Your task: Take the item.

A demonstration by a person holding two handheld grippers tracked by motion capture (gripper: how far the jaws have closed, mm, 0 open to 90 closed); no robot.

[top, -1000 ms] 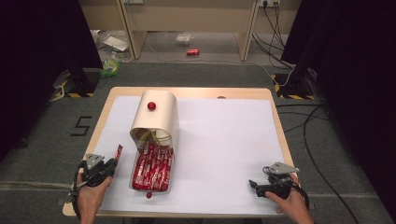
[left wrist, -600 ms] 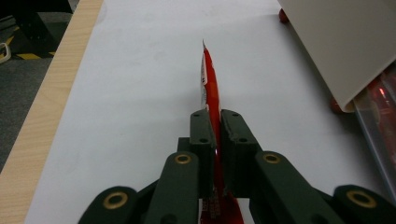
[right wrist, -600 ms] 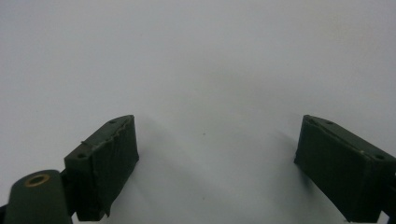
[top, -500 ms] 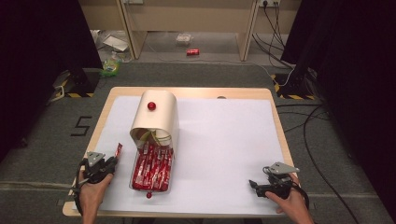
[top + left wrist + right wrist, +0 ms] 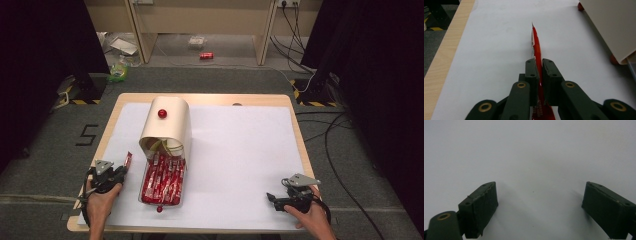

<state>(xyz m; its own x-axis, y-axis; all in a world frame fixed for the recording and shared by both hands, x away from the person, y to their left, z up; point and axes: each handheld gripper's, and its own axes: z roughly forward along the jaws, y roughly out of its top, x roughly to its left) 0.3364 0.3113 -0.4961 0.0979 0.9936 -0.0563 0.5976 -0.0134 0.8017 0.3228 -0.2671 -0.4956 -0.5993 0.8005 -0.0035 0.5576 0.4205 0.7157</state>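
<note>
Left tool (image 5: 537,72): jaws closed on 1 red sachet (image 5: 536,47), pinched edge-on so the flat packet stands clear of the white sheet (image 5: 240,150) for carrying.
Sachet location: at the surface's (image 5: 300,150) left side, just left of the clear tray (image 5: 162,177).
Tray: packed with matching red sachets laid lengthwise, drawn forward out of the beige roll-top box (image 5: 167,122); judged the source or destination of the held piece.
Right tool (image 5: 274,199): jaws wide apart, holding nothing, parked over bare sheet at the near right, judged idle.
</note>
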